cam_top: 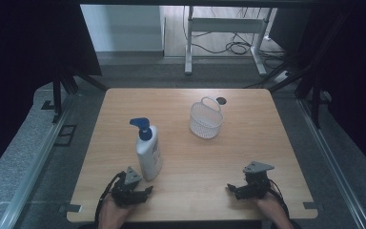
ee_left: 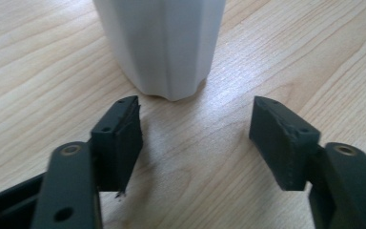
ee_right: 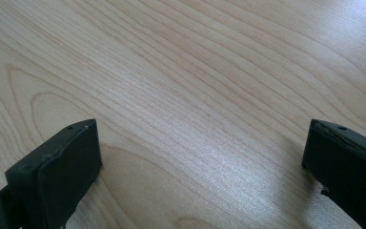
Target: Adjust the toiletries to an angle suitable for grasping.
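High view. I see the wooden table [cam_top: 195, 171] with a white pump bottle [cam_top: 148, 153] standing upright on its near-left part. The body is white plastic with some print on the front that is too small for me to read; the pump head and collar are blue, and the spout points left. A white mesh basket [cam_top: 205, 119] with a loop handle sits farther off, right of the bottle and well apart from it, toward the far middle of the table. My left gripper [cam_top: 148, 190] lies at the near edge just beside the bottle's base, pointing right; my right gripper [cam_top: 230, 187] lies at the near-right edge, pointing left, well apart from bottle and basket.

Left gripper view. The bottle's base [ee_left: 164, 47] stands straight ahead, beyond the jaw tips: a smooth white wall with shallow vertical flutes, resting flat on the wood. The jaws stand apart with bare table between them. The pads do not touch the bottle, so nothing is gripped.

Right gripper view. The jaws are spread wide, one at each lower corner, released, with only pale wood grain [ee_right: 195, 95] between them.
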A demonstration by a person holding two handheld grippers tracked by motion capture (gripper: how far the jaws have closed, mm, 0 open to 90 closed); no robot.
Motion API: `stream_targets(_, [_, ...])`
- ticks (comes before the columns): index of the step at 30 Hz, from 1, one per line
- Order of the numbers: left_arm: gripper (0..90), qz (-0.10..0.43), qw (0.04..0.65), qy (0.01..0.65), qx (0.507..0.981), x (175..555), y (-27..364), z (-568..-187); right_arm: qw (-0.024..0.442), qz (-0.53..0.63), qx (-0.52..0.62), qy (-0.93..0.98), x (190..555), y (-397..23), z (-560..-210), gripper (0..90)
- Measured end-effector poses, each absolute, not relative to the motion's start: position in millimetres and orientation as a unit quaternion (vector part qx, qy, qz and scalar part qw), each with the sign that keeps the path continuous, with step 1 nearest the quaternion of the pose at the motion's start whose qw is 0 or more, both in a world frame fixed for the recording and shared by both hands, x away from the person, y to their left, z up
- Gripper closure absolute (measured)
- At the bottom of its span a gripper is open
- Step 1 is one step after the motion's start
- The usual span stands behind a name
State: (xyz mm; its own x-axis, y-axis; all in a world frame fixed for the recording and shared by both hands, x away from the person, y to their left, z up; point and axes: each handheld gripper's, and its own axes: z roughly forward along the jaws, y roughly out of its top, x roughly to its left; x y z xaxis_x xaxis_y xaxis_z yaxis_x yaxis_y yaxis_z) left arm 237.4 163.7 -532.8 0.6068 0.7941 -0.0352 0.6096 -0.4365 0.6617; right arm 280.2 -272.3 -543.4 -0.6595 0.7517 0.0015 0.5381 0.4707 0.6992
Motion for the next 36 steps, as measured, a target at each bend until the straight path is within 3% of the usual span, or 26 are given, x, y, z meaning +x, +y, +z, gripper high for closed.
stream_targets(21, [86.1,0.158,0.331,0.447,0.816,248.4,186.6,-522.1,0.155,0.344,0.382,0.843,280.2,-272.3,-543.4,0.0])
stream_targets(36, [89.2,0.161,0.353,0.463,0.797,268.7,195.8,-518.4,0.155,0.345,0.380,0.844,280.7,-272.0,-543.4,0.0])
